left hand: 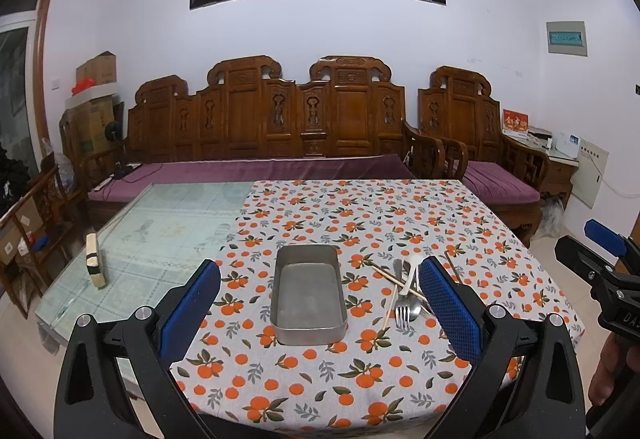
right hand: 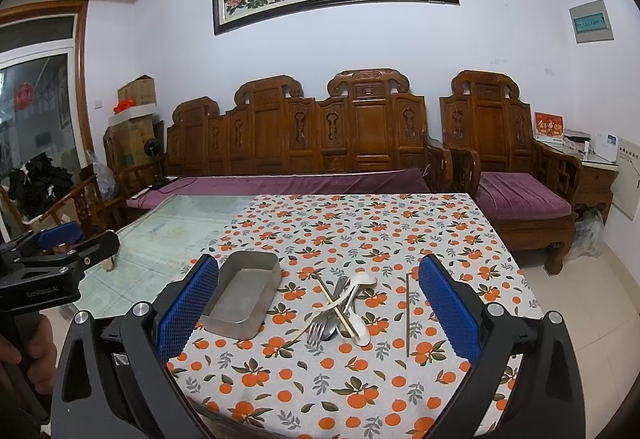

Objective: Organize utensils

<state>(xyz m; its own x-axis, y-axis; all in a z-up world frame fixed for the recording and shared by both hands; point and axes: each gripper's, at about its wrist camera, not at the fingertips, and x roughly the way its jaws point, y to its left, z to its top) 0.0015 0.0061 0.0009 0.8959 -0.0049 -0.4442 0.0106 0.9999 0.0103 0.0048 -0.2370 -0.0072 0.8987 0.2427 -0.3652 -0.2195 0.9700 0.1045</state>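
An empty metal tray [left hand: 308,295] [right hand: 244,293] sits on the orange-patterned tablecloth [left hand: 360,215]. To its right lies a crossed pile of utensils [right hand: 342,309] [left hand: 404,295]: a metal fork [right hand: 318,331], metal spoon, white spoons [right hand: 362,281] and wooden chopsticks. One thin dark stick [right hand: 407,315] lies apart, further right. My left gripper [left hand: 320,303] is open, held above the near table edge facing the tray. My right gripper [right hand: 318,303] is open, facing the utensil pile. Both are empty.
Bare glass tabletop [left hand: 160,231] lies left of the cloth, with a small cream block [left hand: 96,259] on it. A carved wooden sofa [left hand: 264,127] with purple cushions and an armchair [right hand: 508,167] stand behind the table. Boxes are stacked at the far left.
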